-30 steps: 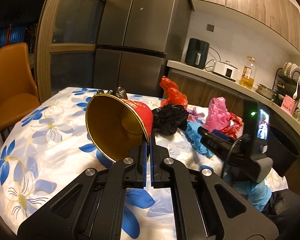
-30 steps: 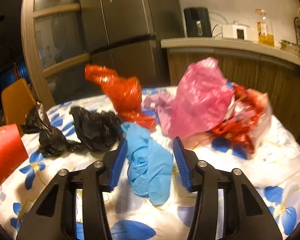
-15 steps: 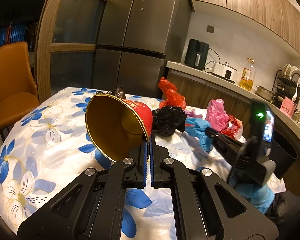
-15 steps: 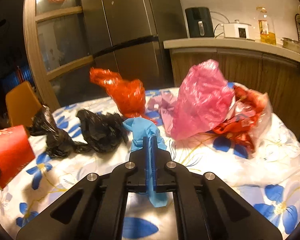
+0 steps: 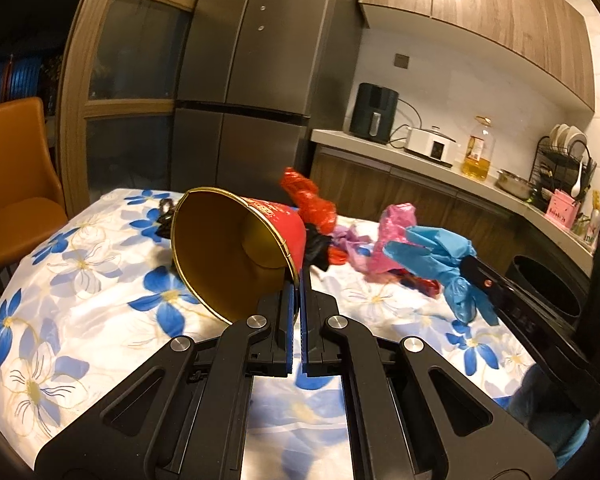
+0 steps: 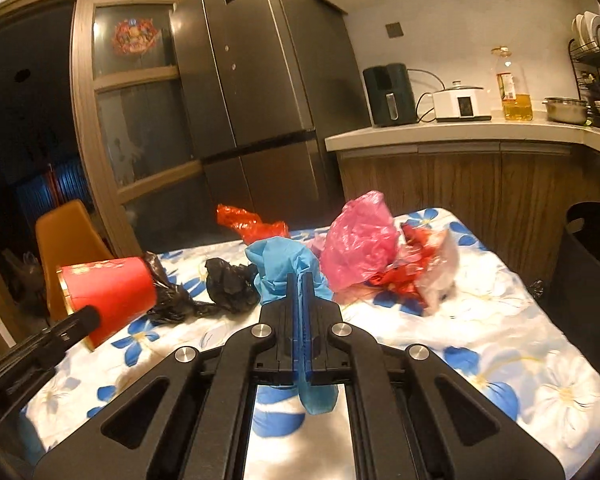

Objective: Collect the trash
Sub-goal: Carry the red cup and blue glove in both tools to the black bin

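My left gripper [image 5: 299,286] is shut on the rim of a red paper cup with a gold inside [image 5: 236,248], held tipped above the flowered table [image 5: 80,280]; the cup also shows in the right wrist view [image 6: 108,292]. My right gripper [image 6: 299,280] is shut on a blue plastic glove [image 6: 284,268] and holds it lifted off the table; the glove also shows in the left wrist view [image 5: 440,252]. On the table lie a pink bag [image 6: 360,244], a red bag [image 6: 252,222], black bags [image 6: 228,284] and red-and-clear wrappers [image 6: 424,272].
A black bin [image 6: 592,264] stands at the table's right edge, also in the left wrist view [image 5: 548,288]. An orange chair [image 5: 12,176] stands left of the table. A fridge [image 6: 268,80] and a kitchen counter [image 6: 460,132] are behind.
My right gripper closed on the blue glove, then lifted it up and back off the table. The left gripper kept hold of the red cup and raised slightly.
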The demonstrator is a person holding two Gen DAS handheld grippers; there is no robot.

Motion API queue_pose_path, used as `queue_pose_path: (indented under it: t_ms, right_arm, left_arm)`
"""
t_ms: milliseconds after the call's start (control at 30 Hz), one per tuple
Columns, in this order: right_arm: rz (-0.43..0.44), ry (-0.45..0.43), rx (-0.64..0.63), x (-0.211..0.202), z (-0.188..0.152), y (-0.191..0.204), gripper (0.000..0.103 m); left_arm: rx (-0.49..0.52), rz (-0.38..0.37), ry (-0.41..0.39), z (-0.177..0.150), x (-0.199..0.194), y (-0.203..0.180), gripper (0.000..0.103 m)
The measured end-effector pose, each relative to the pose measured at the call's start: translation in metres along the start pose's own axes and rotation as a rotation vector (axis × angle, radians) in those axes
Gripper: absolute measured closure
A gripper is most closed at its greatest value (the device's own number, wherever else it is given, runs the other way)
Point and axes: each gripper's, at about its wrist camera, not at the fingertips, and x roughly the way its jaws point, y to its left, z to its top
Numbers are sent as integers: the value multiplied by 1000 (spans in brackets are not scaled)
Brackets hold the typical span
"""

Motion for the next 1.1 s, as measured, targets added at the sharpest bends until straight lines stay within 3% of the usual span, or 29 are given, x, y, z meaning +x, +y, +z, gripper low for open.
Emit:
queue_pose_path:
  t_ms: [700,1100]
  right_arm:
    - [-106,-139,39,-85,19,-53,100]
    - [-211,-214,93,-120,29,-105,100]
  left_arm:
    - [105,-108,2,5,6,-100,102]
    - [181,-204,-2,8,20,-169,102]
